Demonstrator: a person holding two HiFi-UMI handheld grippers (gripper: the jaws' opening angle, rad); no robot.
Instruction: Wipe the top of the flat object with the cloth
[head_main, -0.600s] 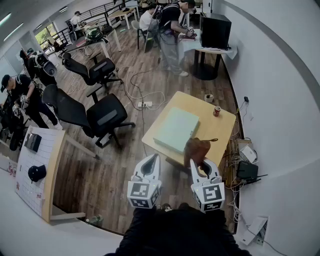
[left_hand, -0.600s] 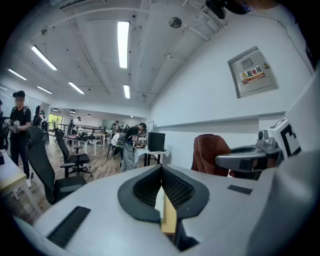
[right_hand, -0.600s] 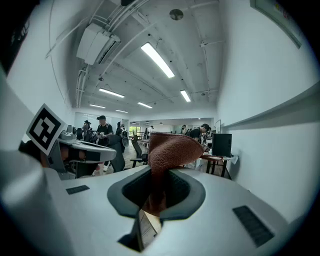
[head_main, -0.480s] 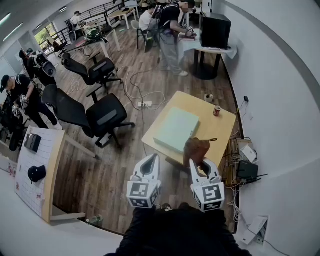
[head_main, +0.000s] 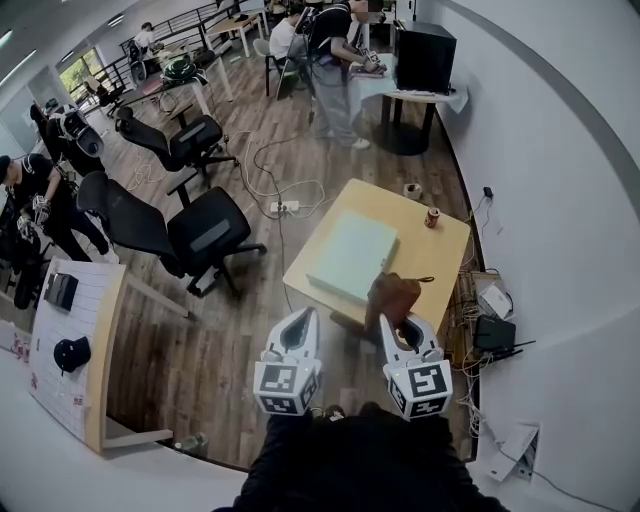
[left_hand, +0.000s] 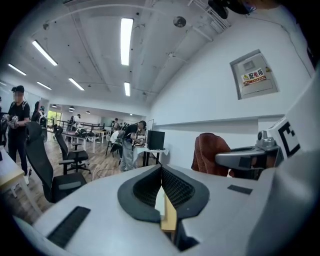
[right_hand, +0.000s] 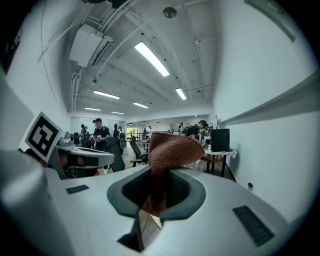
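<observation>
With my right gripper (head_main: 396, 326) clamped on the cloth (head_main: 392, 296) and my left gripper (head_main: 303, 322) closed on nothing, I should lay the cloth flat on the flat object (head_main: 352, 258) and sweep evenly.

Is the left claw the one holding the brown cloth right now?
No, the brown cloth is pinched in the right claw, while the left claw is shut on nothing.

Rust-brown cloth (head_main: 393, 300), bunched up and pinched between the jaws of the right gripper (head_main: 400, 325), is held over the wooden table's (head_main: 445, 250) near edge. The pale green flat object (head_main: 352, 257) (a thin rectangular slab) lies flat on that table, just beside the cloth.
</observation>
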